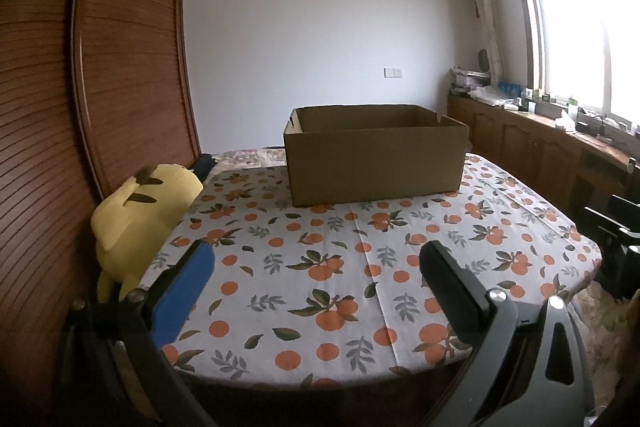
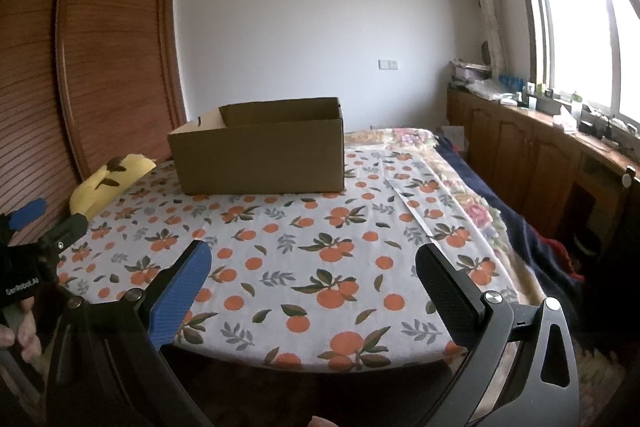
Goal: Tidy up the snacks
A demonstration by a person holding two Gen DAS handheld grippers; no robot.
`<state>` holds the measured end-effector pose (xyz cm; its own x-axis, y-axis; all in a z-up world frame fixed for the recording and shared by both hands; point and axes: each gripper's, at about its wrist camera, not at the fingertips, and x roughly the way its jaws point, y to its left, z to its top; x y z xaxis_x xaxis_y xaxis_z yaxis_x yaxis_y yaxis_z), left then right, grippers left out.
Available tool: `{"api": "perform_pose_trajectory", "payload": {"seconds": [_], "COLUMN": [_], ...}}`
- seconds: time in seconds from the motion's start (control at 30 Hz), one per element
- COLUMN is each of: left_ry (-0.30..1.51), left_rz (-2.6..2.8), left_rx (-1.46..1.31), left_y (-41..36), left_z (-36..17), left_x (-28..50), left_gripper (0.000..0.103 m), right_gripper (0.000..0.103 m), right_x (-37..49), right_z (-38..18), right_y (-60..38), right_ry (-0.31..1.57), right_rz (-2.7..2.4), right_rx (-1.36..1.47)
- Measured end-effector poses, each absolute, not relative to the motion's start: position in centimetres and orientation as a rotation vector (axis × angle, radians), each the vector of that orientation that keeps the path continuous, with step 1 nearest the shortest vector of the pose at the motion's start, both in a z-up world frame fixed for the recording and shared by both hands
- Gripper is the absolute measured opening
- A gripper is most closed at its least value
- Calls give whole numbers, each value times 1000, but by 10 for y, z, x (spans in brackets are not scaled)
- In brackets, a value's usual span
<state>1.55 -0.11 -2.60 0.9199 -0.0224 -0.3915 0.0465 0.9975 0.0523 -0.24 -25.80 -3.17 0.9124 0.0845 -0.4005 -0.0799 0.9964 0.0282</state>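
Open cardboard box (image 1: 376, 163) sits at far end of orange-print cloth (image 1: 340, 267). Left gripper (image 1: 316, 267) and right gripper (image 2: 312, 267) both spread wide, holding nothing. Yellow plush toy (image 1: 136, 219) at left edge

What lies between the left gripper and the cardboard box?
Only bare orange-print cloth between the open left gripper and the box, seen in the left wrist view.

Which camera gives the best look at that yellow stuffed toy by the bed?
The left wrist view. There the yellow stuffed toy shows most of its body, wedged between the wooden wardrobe and the orange-print sheet. The right wrist view catches only a smaller yellow part of it at the sheet's edge, farther off.
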Motion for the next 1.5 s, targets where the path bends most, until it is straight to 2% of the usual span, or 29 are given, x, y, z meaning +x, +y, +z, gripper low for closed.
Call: {"api": "perform_pose_trajectory", "payload": {"seconds": [1.5], "left_ry": [383], "left_rz": [-18], "left_rx": [62], "left_y": [2], "left_z": [-24], "left_x": [15], "left_gripper": [103], "right_gripper": [103], "right_x": [-1], "right_z": [-30], "right_y": [-262], "right_ry": [403], "right_rz": [77], "right_rx": [14]}}
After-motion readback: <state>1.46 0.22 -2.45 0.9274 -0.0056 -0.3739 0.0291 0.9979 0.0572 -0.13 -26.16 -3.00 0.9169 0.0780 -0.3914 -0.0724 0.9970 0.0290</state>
